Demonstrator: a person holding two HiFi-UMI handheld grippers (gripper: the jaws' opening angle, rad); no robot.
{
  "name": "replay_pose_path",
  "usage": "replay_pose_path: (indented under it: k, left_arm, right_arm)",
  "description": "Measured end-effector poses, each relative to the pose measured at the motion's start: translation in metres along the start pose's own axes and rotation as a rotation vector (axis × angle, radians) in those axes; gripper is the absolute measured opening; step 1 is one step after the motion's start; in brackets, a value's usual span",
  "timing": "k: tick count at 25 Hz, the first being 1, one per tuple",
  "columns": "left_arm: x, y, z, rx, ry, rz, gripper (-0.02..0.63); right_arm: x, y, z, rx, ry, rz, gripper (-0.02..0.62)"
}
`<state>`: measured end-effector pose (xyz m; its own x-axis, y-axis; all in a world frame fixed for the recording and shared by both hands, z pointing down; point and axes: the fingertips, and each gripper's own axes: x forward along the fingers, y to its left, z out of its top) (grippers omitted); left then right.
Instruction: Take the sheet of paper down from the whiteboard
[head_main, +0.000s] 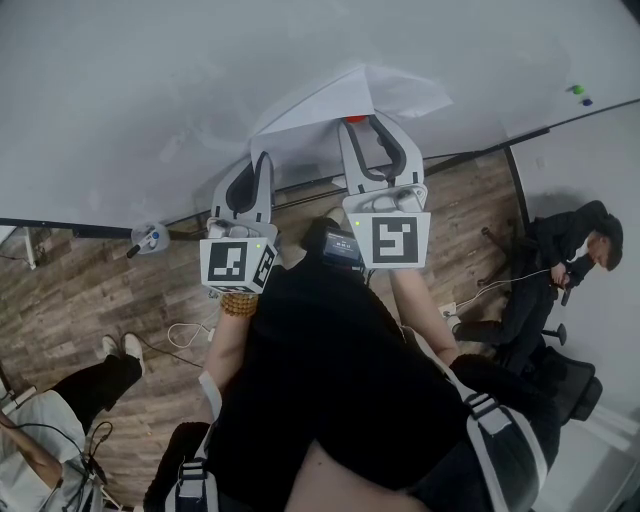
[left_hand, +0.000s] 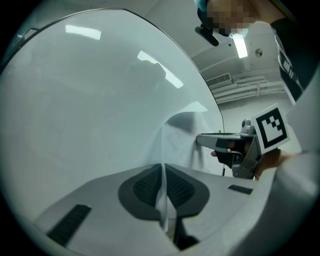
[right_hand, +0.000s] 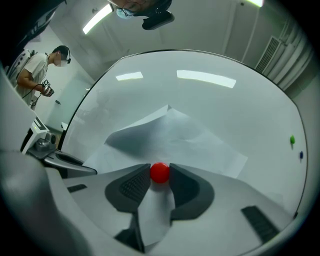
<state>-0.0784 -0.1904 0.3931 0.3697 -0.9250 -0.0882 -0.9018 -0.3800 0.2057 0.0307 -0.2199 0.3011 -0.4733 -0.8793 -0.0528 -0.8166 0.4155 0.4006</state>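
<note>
Against the whiteboard (head_main: 150, 90), the left gripper (left_hand: 162, 169) pinches the paper's (right_hand: 190, 135) left edge. The right gripper (head_main: 358, 125) clamps the red magnet (right_hand: 160, 172) pinning it. Pulling sideways too soon could tear the paper.

Head camera looked steeply down over the person's torso (head_main: 330, 380) onto left gripper (head_main: 262, 157) and right gripper (head_main: 360, 122) at the whiteboard (head_main: 150, 100). Each gripper camera rode close to the board, facing it along its fingers (left_hand: 145, 187). All three shared the sheet of paper (head_main: 375, 92); head and right gripper views, the red magnet (right_hand: 160, 172).
</note>
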Motion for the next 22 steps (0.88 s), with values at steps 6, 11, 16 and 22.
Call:
replay_pose_path:
  k: [6,11,16,22]
  left_arm:
    - [0.000,0.001,-0.001,-0.003,0.000,0.007,0.011]
    - [-0.001,0.002,-0.001,-0.013,0.000,0.021,0.011]
    - [-0.005,0.005,-0.001,-0.015,-0.003,0.033,0.011]
    - [-0.005,0.005,0.001,-0.023,-0.012,0.034,0.010]
  right_arm:
    - [0.001,0.001,0.000,0.013,0.003,0.006,0.117]
    - [0.000,0.001,0.003,0.023,-0.009,0.013,0.117]
    - [-0.003,0.003,0.004,0.014,-0.019,0.022,0.117]
    - [-0.012,0.004,0.006,0.012,-0.018,0.023,0.117]
